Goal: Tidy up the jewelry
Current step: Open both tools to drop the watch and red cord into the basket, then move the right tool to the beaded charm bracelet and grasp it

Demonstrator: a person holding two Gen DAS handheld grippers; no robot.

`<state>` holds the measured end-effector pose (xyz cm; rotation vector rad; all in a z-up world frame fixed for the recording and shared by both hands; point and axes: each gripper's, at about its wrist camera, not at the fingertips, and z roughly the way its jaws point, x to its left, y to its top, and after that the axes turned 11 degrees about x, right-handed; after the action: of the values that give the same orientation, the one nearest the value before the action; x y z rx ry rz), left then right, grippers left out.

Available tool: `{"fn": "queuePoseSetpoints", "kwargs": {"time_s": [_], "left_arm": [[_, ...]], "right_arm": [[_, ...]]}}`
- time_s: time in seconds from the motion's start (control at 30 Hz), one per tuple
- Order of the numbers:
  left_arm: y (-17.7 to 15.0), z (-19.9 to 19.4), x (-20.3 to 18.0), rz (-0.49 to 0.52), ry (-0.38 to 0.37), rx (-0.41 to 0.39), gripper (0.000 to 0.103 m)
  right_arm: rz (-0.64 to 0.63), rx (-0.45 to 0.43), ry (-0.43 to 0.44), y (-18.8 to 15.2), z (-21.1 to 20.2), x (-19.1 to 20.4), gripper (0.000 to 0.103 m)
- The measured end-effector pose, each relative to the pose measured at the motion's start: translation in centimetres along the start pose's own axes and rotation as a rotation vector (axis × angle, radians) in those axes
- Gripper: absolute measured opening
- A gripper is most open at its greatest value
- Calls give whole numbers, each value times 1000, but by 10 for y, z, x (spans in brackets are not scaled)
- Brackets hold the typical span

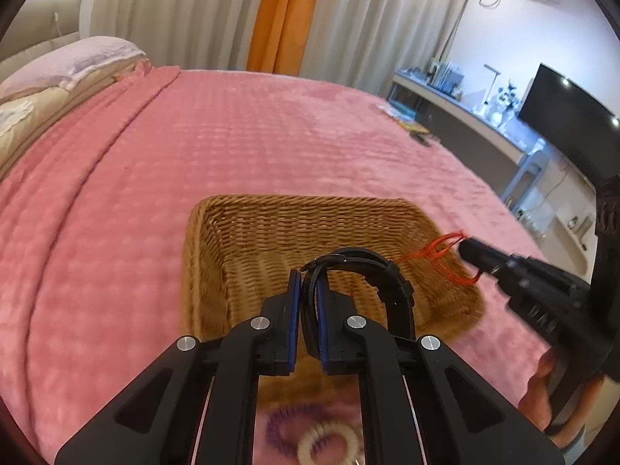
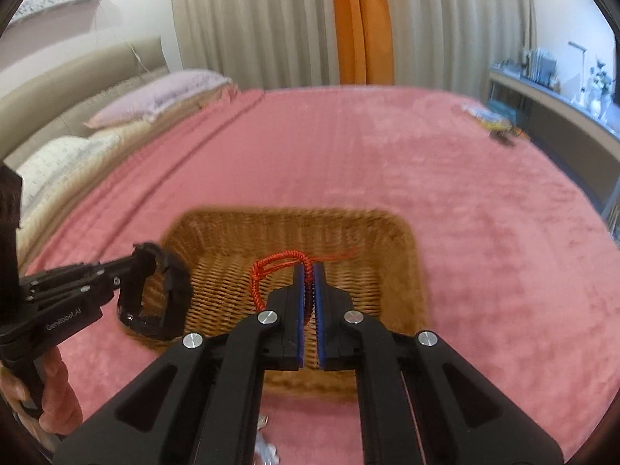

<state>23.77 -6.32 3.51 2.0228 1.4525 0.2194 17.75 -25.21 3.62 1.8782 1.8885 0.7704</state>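
A wicker basket (image 1: 248,240) (image 2: 395,255) lies on the pink bedspread, and nothing shows on its woven floor. My left gripper (image 1: 309,277) is shut on a black wristwatch (image 1: 391,283), held above the basket's near side; its strap loops out to the right. My right gripper (image 2: 309,271) is shut on a red braided cord bracelet (image 2: 271,267) above the basket. From the left wrist view, the right gripper (image 1: 465,248) is at the basket's right rim with the red bracelet (image 1: 441,252) dangling. The right wrist view shows the left gripper (image 2: 145,255) at the basket's left rim holding the watch (image 2: 170,294).
A purple and a white scrunchie (image 1: 325,438) lie blurred on the bedspread (image 1: 193,147) just below my left gripper. Pillows (image 2: 162,97) lie at the bed's head on the left. Books and small items (image 2: 488,116) rest at the far right corner. A desk (image 1: 465,112) with a dark screen runs along the right wall.
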Motion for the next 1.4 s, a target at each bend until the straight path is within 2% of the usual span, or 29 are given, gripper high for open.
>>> {"fn": "queuePoseSetpoints", "kwargs": {"time_s": [0.17,0.37,0.43,0.47,0.53,0.57,0.6,0.7,0.83,0.93,1.07,1.23,1.4], "left_arm": [[5,29,5,6,45,18,7],[4,51,14,-11,66,66,8],[4,51,16,-18,52,72,9],[4,48,18,-23,37,70,14],[3,41,17,-23,22,55,27],[1,35,17,-21,18,42,38],[-1,30,16,-17,17,36,43],[-6,17,13,-13,13,20,43],[-19,-15,10,-8,-29,-35,45],[-36,-47,4,-1,-47,-91,45],[-67,-84,-2,2,-64,-139,45],[-100,-104,-5,-6,-72,-148,45],[-130,-96,-1,-17,-65,-115,46]], "right_arm": [[40,70,16,0,46,-12,3],[54,131,5,-7,69,-20,4],[59,153,16,-8,71,-21,5],[67,163,22,-9,72,-22,8],[74,173,12,-8,73,-23,29],[71,163,22,-10,70,-23,30],[68,158,33,-11,67,-23,33],[56,134,15,-15,51,-18,35],[46,72,58,-24,13,-15,35],[13,1,31,-39,-28,-11,35],[-10,-44,13,-62,-66,-9,35],[-15,-43,-9,-103,-87,-10,35],[5,15,-8,-141,-77,-16,35]]}}
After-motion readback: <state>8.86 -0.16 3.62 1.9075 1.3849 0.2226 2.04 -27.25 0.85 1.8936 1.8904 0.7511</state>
